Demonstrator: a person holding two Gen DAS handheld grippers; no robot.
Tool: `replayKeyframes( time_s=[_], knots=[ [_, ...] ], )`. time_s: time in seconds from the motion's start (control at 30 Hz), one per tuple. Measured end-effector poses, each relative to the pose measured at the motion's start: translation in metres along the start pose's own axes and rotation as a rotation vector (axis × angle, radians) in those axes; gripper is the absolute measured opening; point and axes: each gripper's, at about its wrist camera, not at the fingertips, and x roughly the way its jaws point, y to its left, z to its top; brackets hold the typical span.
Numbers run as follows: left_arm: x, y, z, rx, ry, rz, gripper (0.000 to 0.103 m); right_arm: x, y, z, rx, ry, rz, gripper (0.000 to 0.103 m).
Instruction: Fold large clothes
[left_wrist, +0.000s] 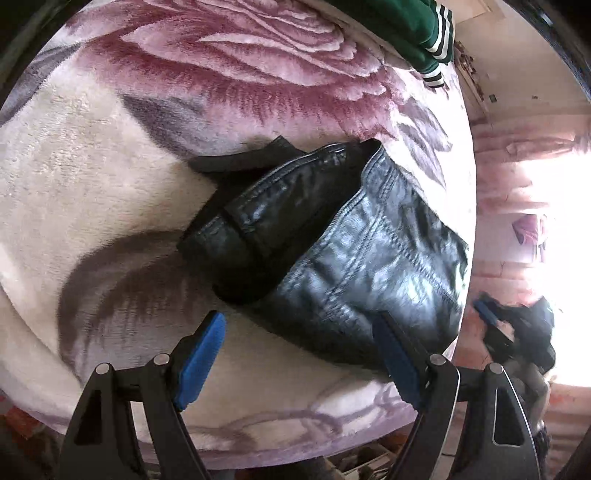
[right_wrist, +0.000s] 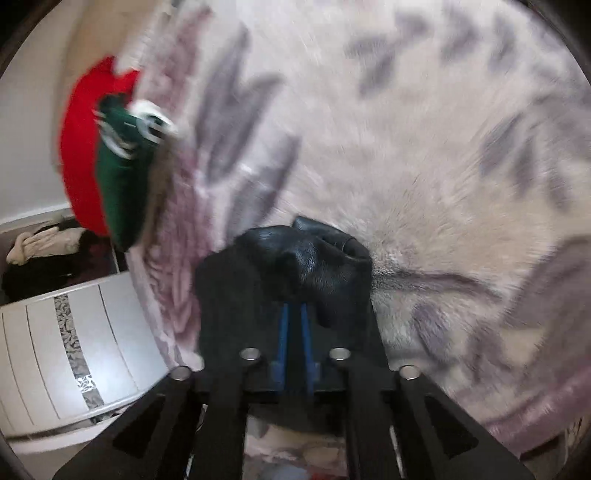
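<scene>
Left wrist view: one black leather jacket (left_wrist: 332, 236) lies on a plush blanket (left_wrist: 110, 184) printed with a large pink rose and grey leaves. The jacket is partly folded, its long axis running diagonally from the collar end at upper left toward the blanket's edge at lower right. A narrower part of the jacket lies doubled over the wider stitched panel. The left gripper (left_wrist: 299, 354) hovers just above the near edge of the jacket with its two blue-padded fingers spread wide apart — nothing sits between them. At the top right, one green garment (left_wrist: 406, 29) with white stripes rests on the blanket. Past the blanket's right edge, the right gripper (left_wrist: 495, 317) shows as a dark, blurred shape with a blue pad.

Right wrist view: the picture is motion-blurred. The right gripper's two blue pads (right_wrist: 284, 332) stand nearly together, pinching a bunched fold of the black leather, which rises above the blanket. At left, the green garment lies against one red item (right_wrist: 79, 147). Below them stands one white cabinet (right_wrist: 74, 350).
</scene>
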Motion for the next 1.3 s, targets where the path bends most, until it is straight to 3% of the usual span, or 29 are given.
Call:
replayKeyframes(
  time_s=[0.07, 0.13, 0.23, 0.3, 0.33, 0.43, 0.5, 0.57, 0.63, 0.73, 0.8, 0.87, 1.0, 1.1, 1.23, 1.3],
  knots=[
    [-0.001, 0.003, 0.001, 0.010, 0.013, -0.002, 0.081, -0.014, 0.001, -0.020, -0.008, 0.010, 0.048, 0.013],
    [-0.001, 0.006, 0.003, 0.025, 0.015, 0.017, 0.081, -0.003, -0.001, -0.035, -0.008, 0.056, 0.078, 0.013],
    [0.000, 0.007, 0.009, 0.049, 0.016, 0.037, 0.081, 0.051, -0.023, -0.049, -0.034, 0.064, -0.082, 0.012],
    [-0.005, 0.008, 0.017, 0.059, 0.001, 0.018, 0.081, 0.054, -0.032, -0.048, 0.030, 0.049, -0.055, 0.013],
    [-0.009, 0.009, 0.022, 0.069, -0.018, 0.011, 0.081, 0.047, -0.033, -0.045, 0.064, 0.044, 0.013, 0.021],
    [-0.008, 0.013, 0.043, 0.099, -0.025, -0.025, 0.082, 0.022, -0.034, -0.049, 0.078, 0.014, 0.208, 0.079],
    [0.006, 0.016, 0.062, 0.115, 0.020, -0.043, 0.082, 0.013, -0.038, -0.055, 0.063, 0.008, 0.227, 0.091],
    [0.026, 0.013, 0.081, 0.141, 0.065, -0.025, 0.081, 0.012, -0.044, -0.060, 0.033, 0.015, 0.125, 0.093],
    [0.046, 0.007, 0.092, 0.185, 0.115, -0.054, 0.082, 0.012, -0.050, -0.066, 0.003, 0.029, 0.093, 0.093],
    [0.083, -0.002, 0.100, 0.219, 0.205, -0.126, 0.081, 0.022, -0.069, -0.076, 0.042, 0.077, 0.160, 0.094],
    [0.085, -0.011, 0.095, 0.254, 0.191, -0.131, 0.082, 0.046, -0.085, -0.075, 0.069, 0.113, 0.193, 0.094],
    [0.080, -0.016, 0.087, 0.277, 0.185, -0.197, 0.082, 0.069, -0.089, -0.072, 0.075, 0.144, 0.204, 0.094],
    [0.075, -0.009, 0.076, 0.256, 0.163, -0.248, 0.082, 0.108, -0.081, -0.060, 0.029, 0.170, 0.227, 0.099],
    [0.074, -0.004, 0.072, 0.215, 0.175, -0.288, 0.082, 0.117, -0.070, -0.046, 0.017, 0.182, 0.240, 0.099],
    [0.076, 0.008, 0.054, 0.195, 0.212, -0.272, 0.082, 0.104, -0.052, -0.026, -0.025, 0.150, 0.309, 0.099],
    [0.079, 0.015, 0.048, 0.174, 0.223, -0.283, 0.082, 0.097, -0.048, -0.015, -0.041, 0.143, 0.295, 0.099]
  ],
)
